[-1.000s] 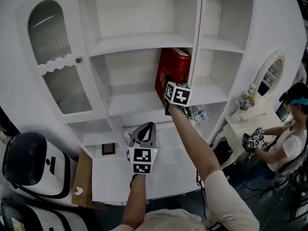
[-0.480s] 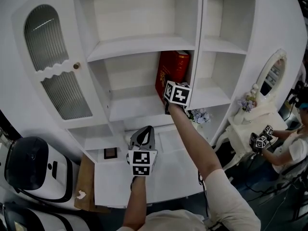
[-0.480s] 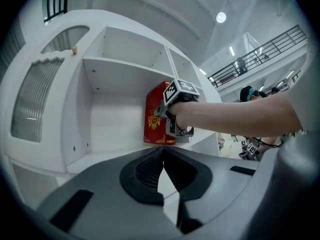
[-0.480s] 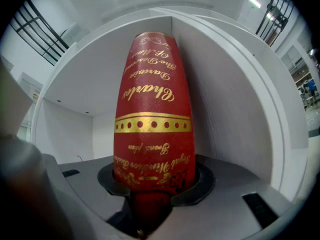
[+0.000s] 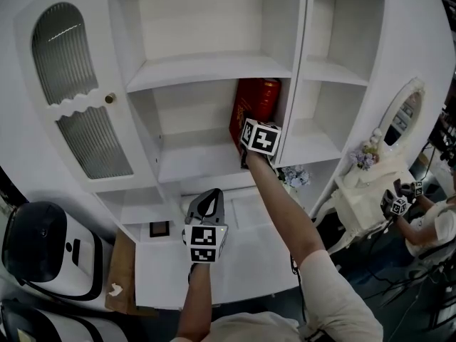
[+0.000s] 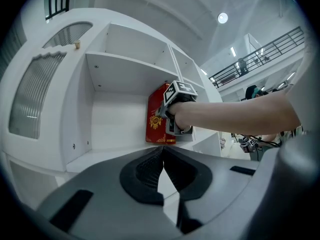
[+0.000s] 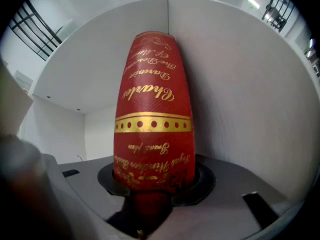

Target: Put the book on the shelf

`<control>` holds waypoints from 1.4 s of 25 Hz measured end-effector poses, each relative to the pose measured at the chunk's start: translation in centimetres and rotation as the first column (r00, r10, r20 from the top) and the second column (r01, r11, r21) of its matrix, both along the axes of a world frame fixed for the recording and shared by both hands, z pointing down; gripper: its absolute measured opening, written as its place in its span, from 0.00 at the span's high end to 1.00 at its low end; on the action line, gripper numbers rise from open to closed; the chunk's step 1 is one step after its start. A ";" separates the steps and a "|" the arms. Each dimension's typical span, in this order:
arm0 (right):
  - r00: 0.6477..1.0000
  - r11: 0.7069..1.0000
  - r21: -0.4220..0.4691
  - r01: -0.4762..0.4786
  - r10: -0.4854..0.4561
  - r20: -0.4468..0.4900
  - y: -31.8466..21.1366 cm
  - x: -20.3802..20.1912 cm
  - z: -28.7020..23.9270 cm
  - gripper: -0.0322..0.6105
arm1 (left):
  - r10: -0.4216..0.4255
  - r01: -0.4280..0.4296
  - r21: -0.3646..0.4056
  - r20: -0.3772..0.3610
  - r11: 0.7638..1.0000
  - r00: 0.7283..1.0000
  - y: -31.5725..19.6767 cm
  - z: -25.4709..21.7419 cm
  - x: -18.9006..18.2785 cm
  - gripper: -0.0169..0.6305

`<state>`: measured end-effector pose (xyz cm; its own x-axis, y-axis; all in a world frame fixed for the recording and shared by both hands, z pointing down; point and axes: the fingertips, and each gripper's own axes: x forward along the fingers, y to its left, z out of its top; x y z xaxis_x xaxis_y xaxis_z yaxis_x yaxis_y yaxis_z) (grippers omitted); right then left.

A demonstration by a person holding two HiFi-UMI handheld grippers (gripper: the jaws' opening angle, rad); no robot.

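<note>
Counts: one red book (image 5: 253,109), two handheld grippers, one white shelf unit (image 5: 206,66).

Book: stands upright, long axis vertical, at the right end of the middle shelf board (image 5: 192,159). It is close against the vertical divider (image 5: 296,84); cannot tell if they touch. The spine, with its gold band and gilt script, faces out of the shelf toward the person. The front cover with a gold emblem faces left into the compartment.

Right gripper (image 7: 150,184): arm reaches up to the shelf, jaws clamped on the lower end of the book's spine.

Left gripper (image 6: 162,156): held low over the white counter (image 5: 249,255) below the shelves, well apart from the book. Its jaws are together at the tips with nothing between them.

Nothing stands between the book and the back of the compartment.

Around:
- Left of the shelves is one arched cabinet door (image 5: 82,105) with ribbed glass and a small knob (image 5: 109,98).
- One small dark frame (image 5: 159,229) lies at the counter's left end, with a brown board (image 5: 121,276) beside it.
- Two white-and-black machines (image 5: 43,255) sit at bottom left.
- On the right are an oval mirror (image 5: 402,112), a flower bunch (image 5: 365,155), and a second person (image 5: 431,223) holding marker-cube grippers.
</note>
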<state>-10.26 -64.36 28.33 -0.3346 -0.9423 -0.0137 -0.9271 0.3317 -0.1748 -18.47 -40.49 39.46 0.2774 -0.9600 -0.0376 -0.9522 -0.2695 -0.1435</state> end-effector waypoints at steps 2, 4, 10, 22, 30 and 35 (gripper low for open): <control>1.000 1.000 0.003 -0.010 0.010 0.000 -0.3 -0.1 0.0 0.64 | -0.005 0.005 0.003 -0.002 1.000 1.000 -0.1 -0.1 -0.3 0.95; 1.000 1.000 0.001 -0.015 0.015 0.003 -0.5 -0.1 0.1 0.64 | -0.008 0.008 0.001 -0.006 1.000 1.000 -0.1 0.0 -0.6 0.95; 0.999 0.999 0.004 -0.040 0.040 0.008 -0.8 0.0 0.2 0.64 | -0.017 0.017 -0.014 -0.017 1.000 1.000 0.3 0.9 -1.0 0.95; 0.999 0.999 -0.019 -0.030 0.030 -0.011 -0.4 0.0 0.8 0.62 | -0.064 0.063 -0.020 -0.052 0.998 0.997 2.4 1.3 -3.8 0.95; 1.000 1.000 -0.020 -0.018 0.018 -0.007 1.1 0.0 1.0 0.59 | -0.066 0.066 -0.016 -0.033 0.998 0.997 3.6 1.3 -3.8 0.95; 1.000 1.000 -0.013 0.006 -0.007 -0.019 2.8 0.1 1.5 0.57 | -0.057 0.057 -0.014 0.002 0.998 0.998 4.3 1.2 -2.8 0.95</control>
